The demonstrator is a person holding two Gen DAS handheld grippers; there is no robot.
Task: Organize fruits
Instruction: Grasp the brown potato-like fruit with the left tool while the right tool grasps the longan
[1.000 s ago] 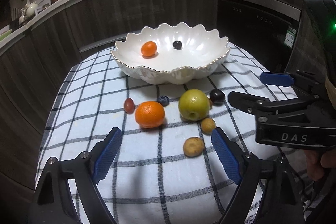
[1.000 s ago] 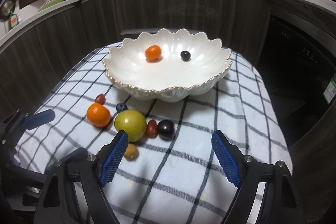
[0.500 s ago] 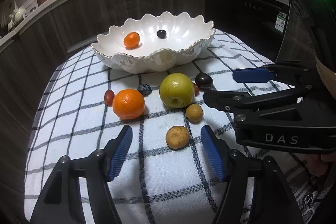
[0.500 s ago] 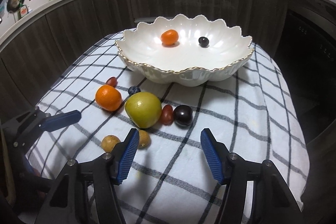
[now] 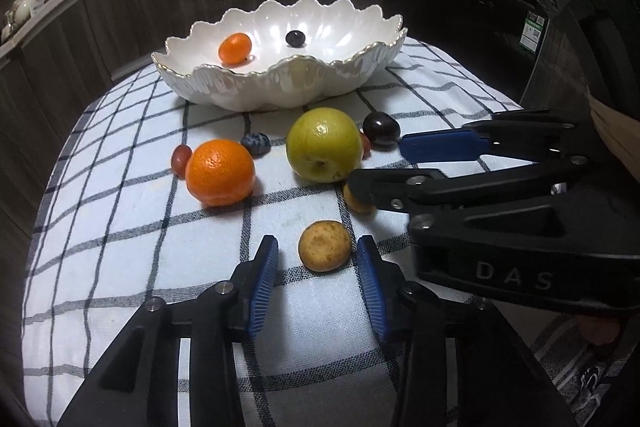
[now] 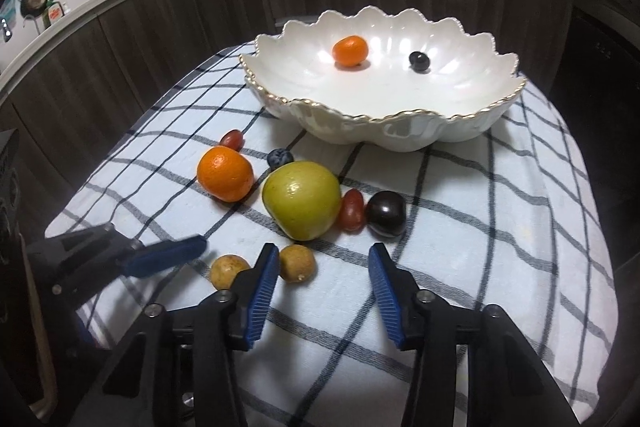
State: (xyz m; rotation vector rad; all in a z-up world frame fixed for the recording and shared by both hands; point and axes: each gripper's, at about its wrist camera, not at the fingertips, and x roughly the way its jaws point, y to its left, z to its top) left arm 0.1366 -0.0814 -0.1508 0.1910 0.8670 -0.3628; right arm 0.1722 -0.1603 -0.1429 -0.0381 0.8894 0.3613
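The small brown fruit (image 5: 325, 245) I am after lies on the checked cloth (image 5: 120, 227) toward its near edge, in front of the big orange (image 5: 220, 172) and the green apple (image 5: 324, 144). My left gripper (image 5: 318, 281) has it between the blue pads, which are closing but do not touch it yet; a gap shows on each side. I judge I should centre the fruit, since it sits closer to one pad than the other, let both pads meet it at its widest part, and lift straight up before carrying it to the white bowl (image 5: 280, 89) near the far edge, where a small orange (image 5: 235, 47) and a dark berry (image 5: 295, 38) already lie.

My right gripper (image 6: 323, 277) is also closing, with nothing between its jaws; a second brown fruit (image 6: 297, 263) sits just beside its left pad, partly covered. I should shift over it before the pads close.

From my left camera, the right gripper hides most of that second fruit, and the apple hides most of a red grape (image 6: 352, 209). I cannot tell the brown fruits' kind.
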